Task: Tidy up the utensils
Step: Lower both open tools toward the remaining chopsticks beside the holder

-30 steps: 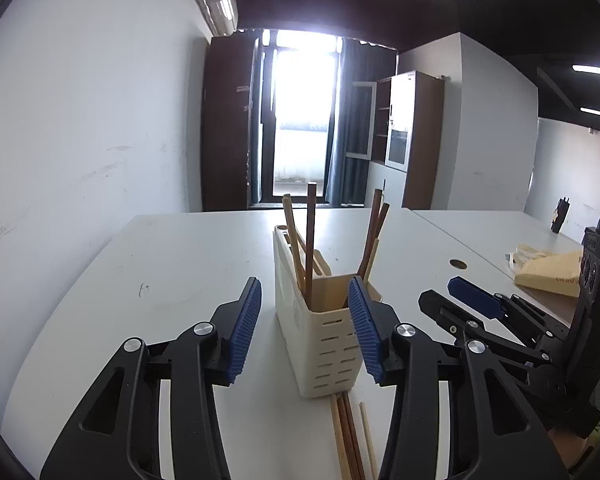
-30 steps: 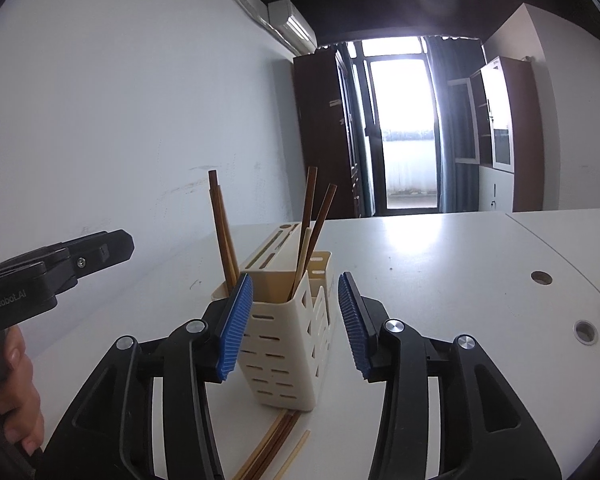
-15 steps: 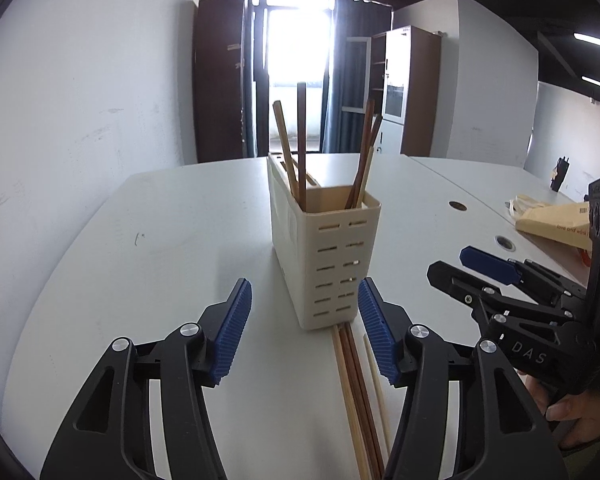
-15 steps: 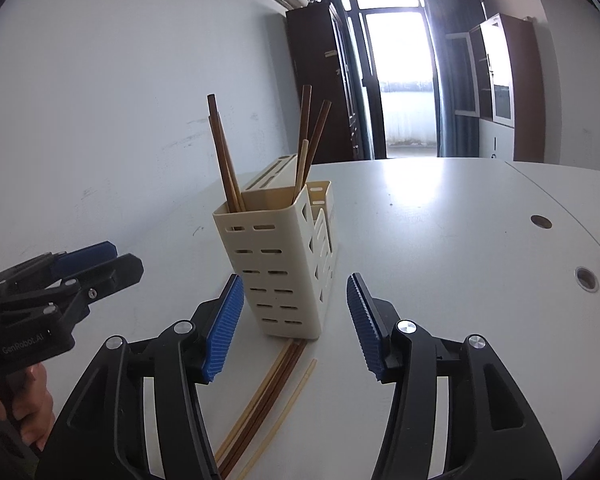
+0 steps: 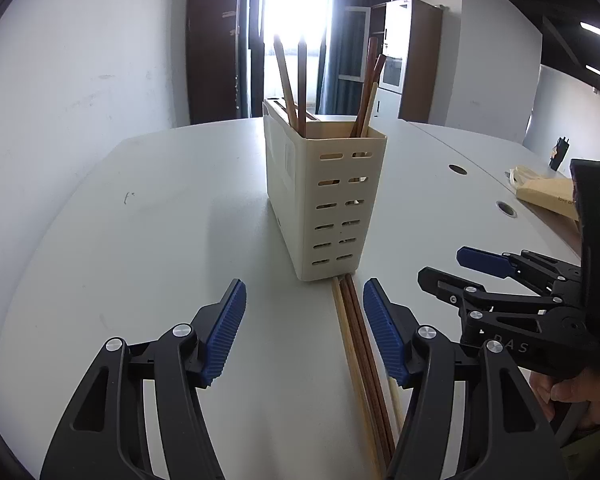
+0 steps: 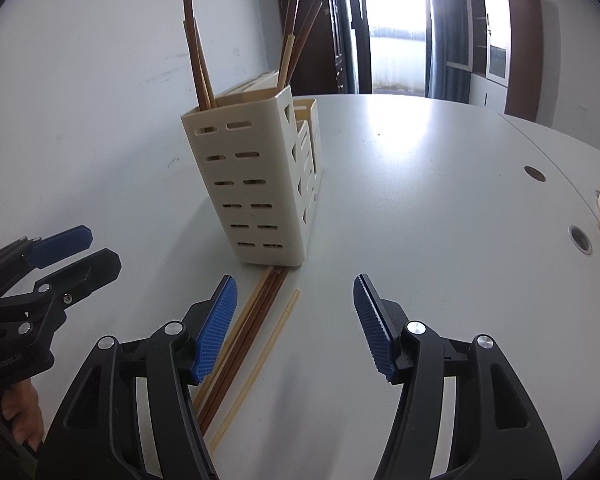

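Note:
A cream slotted utensil holder stands on the white table and holds several wooden chopsticks upright; it also shows in the right wrist view. Several loose chopsticks lie flat on the table in front of the holder, also in the right wrist view, with one pale chopstick apart on the right. My left gripper is open and empty above the loose chopsticks. My right gripper is open and empty, the chopsticks near its left finger. Each gripper shows in the other's view, the right and the left.
The white table runs back to a white wall on the left. Cable holes and a tan packet sit at the right. A cabinet and a bright window stand behind.
Both grippers have pulled back and down from the holder, which now stands farther ahead. More of the loose chopsticks on the table has come into view.

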Demonstrator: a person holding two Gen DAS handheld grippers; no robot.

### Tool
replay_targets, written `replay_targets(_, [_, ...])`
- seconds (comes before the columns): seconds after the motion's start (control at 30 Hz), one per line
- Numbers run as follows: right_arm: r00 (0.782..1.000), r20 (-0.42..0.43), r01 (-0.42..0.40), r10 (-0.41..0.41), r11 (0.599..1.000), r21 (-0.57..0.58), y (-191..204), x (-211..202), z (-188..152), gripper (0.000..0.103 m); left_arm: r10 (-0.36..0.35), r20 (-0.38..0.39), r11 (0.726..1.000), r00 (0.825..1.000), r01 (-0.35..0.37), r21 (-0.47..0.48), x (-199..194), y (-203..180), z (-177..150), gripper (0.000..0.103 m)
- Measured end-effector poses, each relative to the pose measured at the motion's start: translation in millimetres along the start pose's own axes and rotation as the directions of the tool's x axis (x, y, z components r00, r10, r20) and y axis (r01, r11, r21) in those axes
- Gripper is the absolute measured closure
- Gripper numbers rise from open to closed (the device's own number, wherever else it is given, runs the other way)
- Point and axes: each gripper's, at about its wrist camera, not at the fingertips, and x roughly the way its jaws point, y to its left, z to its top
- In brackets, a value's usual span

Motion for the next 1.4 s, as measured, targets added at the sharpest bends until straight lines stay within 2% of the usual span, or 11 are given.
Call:
replay_targets(0.2, [0.993,-0.122,0.008,-0.004,1.000,0.030,-4,25,0,0.043,-0.004,-0.007,1.000,1.000,0.004,-0.021,0,9,-1,0.041])
replay_targets(0.53, [0.967,-0.255,0.036,-0.026,0.999,0.035,-2,63,5,0.043,-0.015,-0.037,0.999,0.999,0.014,-0.030,7,17,-3,0.041])
replay_targets(0.77, [0.948,-0.315,0.057,-0.045,0.998,0.029,-2,84,2,0.052,-0.018,-0.040,0.999,0.999,0.017,-0.037,7,22,-3,0.041])
replay_targets(0.93, [0.943,-0.329,0.056,-0.045,0.998,0.023,2,95,-2,0.054,-0.024,-0.052,0.999,0.998,0.022,-0.039,10,23,-5,0.041])
replay_targets(1.1, [0.939,-0.325,0.110,-0.111,0.994,-0.022,3,99,-8,0.066,-0.024,-0.069,0.999,0.997,0.021,-0.042,15,24,-6,0.041])
replay_targets(1.23, [0.936,-0.331,0.112,-0.118,0.993,-0.037,3,98,-11,0.071,-0.024,-0.084,0.999,0.996,0.021,-0.038,21,23,-7,0.041])
replay_targets(1.4, [0.935,-0.339,0.093,-0.102,0.995,-0.045,4,94,-16,0.086,-0.021,-0.137,1.000,0.990,0.018,-0.021,36,16,-9,0.041])
